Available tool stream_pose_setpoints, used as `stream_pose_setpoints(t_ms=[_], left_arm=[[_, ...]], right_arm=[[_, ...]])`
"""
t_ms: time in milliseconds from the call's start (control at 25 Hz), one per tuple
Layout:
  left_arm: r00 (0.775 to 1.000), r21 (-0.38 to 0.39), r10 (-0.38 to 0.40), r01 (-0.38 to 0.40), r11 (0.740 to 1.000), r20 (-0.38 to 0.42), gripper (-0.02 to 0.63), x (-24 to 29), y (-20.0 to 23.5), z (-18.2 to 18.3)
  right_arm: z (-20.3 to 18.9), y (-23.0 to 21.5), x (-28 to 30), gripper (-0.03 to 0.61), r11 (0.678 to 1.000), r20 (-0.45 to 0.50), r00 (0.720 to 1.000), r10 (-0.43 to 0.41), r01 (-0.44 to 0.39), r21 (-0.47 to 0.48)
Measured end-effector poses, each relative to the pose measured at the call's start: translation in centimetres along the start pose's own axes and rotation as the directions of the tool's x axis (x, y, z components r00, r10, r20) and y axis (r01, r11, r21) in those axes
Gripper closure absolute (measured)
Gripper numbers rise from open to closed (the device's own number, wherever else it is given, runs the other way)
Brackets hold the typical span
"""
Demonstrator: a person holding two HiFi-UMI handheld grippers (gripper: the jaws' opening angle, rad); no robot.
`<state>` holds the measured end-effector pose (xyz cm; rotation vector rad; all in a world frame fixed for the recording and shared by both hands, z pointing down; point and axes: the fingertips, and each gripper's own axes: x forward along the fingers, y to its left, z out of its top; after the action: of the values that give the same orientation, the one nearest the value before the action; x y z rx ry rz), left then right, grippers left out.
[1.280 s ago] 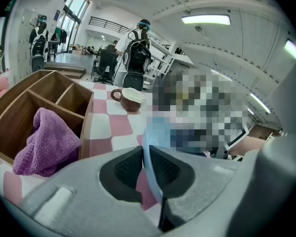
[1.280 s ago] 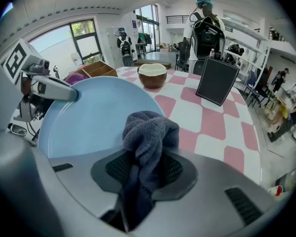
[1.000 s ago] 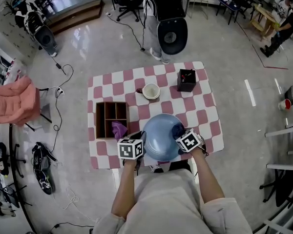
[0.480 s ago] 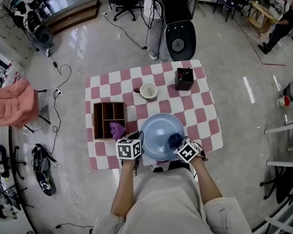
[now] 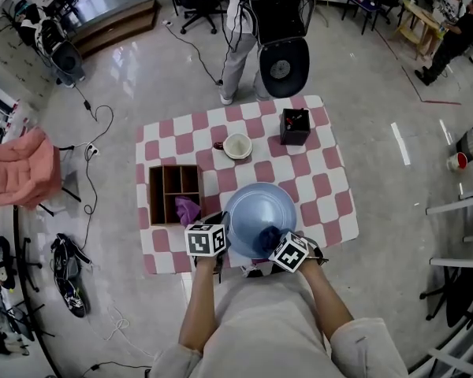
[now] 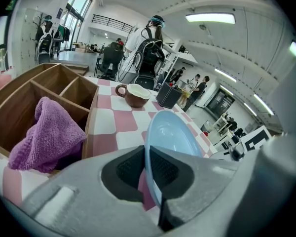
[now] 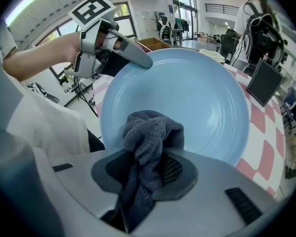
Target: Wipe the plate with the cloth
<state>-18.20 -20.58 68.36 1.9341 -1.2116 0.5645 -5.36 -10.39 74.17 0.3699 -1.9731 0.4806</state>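
Left gripper [image 6: 147, 171] is clamped on the rim of the pale blue plate [image 5: 260, 205], which it holds tilted above the near edge of the checked table [image 5: 331, 181]. Right gripper [image 7: 144, 177] is clenched on the dark blue cloth [image 7: 150, 132], which lies against the plate's face. Change noted: over the last second the cloth has travelled from the plate's right side down to its near rim. Judgement: wiping is under way. The left portion probably remains to be covered, though the view is too coarse to confirm this.

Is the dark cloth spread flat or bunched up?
Bunched up: the dark cloth is a crumpled wad pinched in the right gripper, against the blue plate.
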Motion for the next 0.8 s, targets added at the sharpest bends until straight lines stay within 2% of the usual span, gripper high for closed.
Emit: stream_pose_setpoints(t_ms=[160,400,520,800], left_arm=[[1.000,-0.005,-0.005,0.005,1.000,0.005,0.588,0.0,0.0,0.1],[0.997,-0.098,-0.064,0.068,0.993,0.049,0.586,-0.4,-0.5,0.5],[0.990,-0.134,-0.104,0.117,0.984,0.099,0.581,-0.9,-1.1,1.3],[0.968,-0.176,-0.095,0.138,0.975,0.234,0.583,-2.6,-1.0,4.0]], right_arm=[[1.2,1.8,0.5,0.463,0.997,0.015,0.997,0.075,-0.075,-0.016],[5.2,3.9,1.1,0.463,0.988,0.100,0.984,0.148,-0.143,-0.048],[7.0,4.1,0.4,0.463,0.987,0.109,0.983,0.147,-0.138,-0.088],[11.5,1.4,-3.0,0.463,0.995,0.216,0.974,0.069,-0.051,-0.087]])
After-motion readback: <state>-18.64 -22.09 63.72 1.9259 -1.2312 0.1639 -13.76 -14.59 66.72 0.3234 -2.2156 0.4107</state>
